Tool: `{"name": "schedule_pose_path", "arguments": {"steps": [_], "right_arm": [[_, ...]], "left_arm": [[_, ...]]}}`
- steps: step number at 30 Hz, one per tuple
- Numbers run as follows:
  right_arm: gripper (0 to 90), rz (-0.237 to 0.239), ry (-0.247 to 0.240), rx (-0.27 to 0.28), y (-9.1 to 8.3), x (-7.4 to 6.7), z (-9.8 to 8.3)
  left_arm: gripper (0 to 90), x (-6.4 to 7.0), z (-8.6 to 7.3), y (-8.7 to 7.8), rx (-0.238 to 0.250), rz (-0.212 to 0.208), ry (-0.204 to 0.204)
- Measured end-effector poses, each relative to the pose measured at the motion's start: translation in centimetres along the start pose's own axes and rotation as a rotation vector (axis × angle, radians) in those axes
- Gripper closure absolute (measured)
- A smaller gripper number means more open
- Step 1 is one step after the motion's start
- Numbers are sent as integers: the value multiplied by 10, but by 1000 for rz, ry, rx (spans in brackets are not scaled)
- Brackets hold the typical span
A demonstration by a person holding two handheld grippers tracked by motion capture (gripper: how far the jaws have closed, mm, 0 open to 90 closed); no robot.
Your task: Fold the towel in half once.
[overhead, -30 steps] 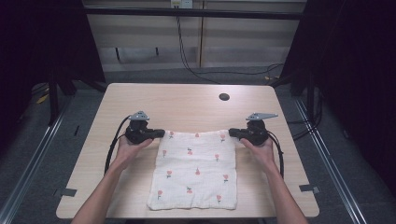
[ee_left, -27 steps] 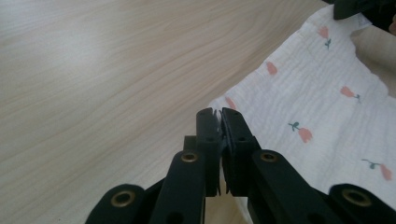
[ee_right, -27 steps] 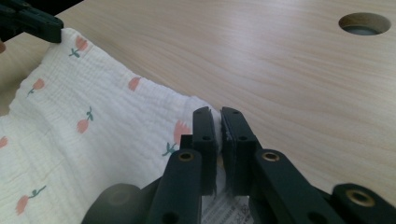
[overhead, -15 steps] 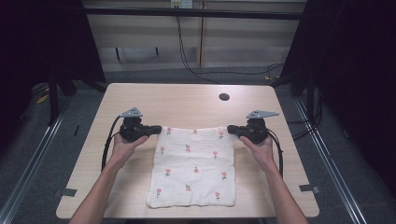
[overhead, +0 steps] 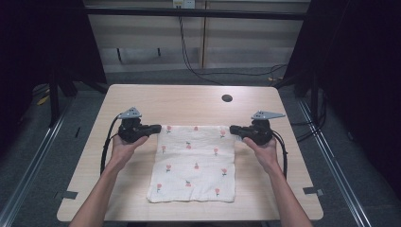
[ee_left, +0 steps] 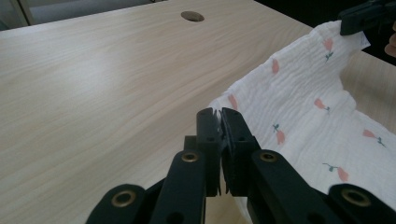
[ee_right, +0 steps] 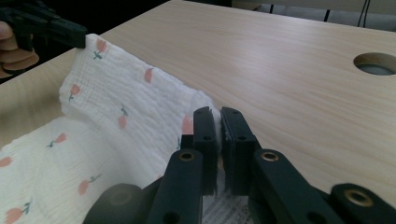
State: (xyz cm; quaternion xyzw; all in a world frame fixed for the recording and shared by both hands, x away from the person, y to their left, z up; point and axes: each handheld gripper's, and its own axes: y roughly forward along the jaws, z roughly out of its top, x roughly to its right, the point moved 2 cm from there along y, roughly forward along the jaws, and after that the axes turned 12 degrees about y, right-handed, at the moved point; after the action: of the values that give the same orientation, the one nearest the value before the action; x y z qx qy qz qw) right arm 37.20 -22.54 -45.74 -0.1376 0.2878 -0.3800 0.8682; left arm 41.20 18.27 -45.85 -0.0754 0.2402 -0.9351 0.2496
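On the desk: a light wooden desk (overhead: 142,99) carried one white cloth (overhead: 194,165) printed with small red flowers.
Cloth, position: it lay near the middle of the desk, toward the person's side, its near edge close to the front edge of the desk.
Cloth, shape: the near part rested flat; the far edge was raised off the wood and stretched between the two far corners, as the left hand-held gripper view (ee_left: 299,98) and the right hand-held gripper view (ee_right: 121,107) showed.
Left hand-held gripper (overhead: 156,127): its jaws were closed on the far left corner of the cloth; in its own view the fabric was pinched between the two black jaws (ee_left: 220,122).
Right hand-held gripper (overhead: 233,129): its jaws were closed on the far right corner of the cloth; in its own view the fabric sat clamped between the jaws (ee_right: 218,122).
Hands: the left hand (overhead: 124,147) and the right hand (overhead: 263,152) came in from the near edge, one at each side of the cloth.
Cables: a black cable (overhead: 105,149) trailed from the left hand-held gripper across the desk.
Desk, detail: a round hole (overhead: 227,98) sat beyond the cloth, well apart from it, toward the far right.
Surroundings: a grey floor (overhead: 42,142) lay around the desk.
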Motion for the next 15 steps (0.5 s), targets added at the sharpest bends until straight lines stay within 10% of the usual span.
{"name": "schedule_pose_path", "arguments": {"steps": [15], "right_arm": [[852, 33, -27, -35, -27, -17, -1]], "left_arm": [[869, 19, 5, -33, 18, -14, 56]]}}
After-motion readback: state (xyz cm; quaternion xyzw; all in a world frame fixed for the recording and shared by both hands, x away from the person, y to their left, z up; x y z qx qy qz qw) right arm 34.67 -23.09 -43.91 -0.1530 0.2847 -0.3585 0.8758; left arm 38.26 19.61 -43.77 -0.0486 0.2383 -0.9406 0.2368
